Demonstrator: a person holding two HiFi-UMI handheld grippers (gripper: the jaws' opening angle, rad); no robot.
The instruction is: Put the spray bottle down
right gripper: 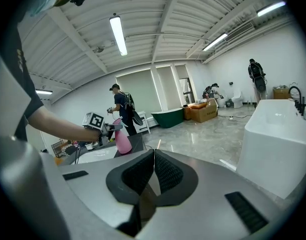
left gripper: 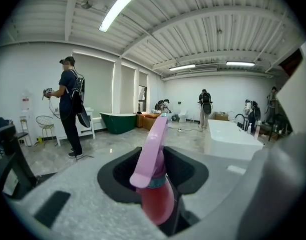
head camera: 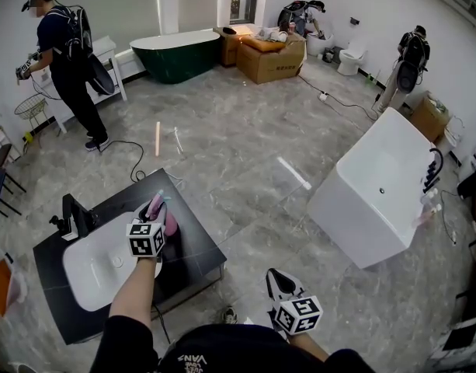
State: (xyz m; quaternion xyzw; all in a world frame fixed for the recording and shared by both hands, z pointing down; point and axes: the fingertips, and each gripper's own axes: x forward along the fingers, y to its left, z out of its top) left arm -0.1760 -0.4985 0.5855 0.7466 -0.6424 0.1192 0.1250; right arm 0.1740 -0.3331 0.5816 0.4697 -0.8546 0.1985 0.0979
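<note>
Pink spray bottle (left gripper: 156,194) roughly upright in my left gripper (head camera: 158,212), jaws clamped on it, above the black counter (head camera: 195,243) just beside the white basin (head camera: 94,274), my right gripper (head camera: 278,280) low near my body, jaws pressed together on nothing.

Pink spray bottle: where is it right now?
Head view, lower left: the pink spray bottle is gripped in the left tool, over the black countertop right of the white sink basin.
</note>
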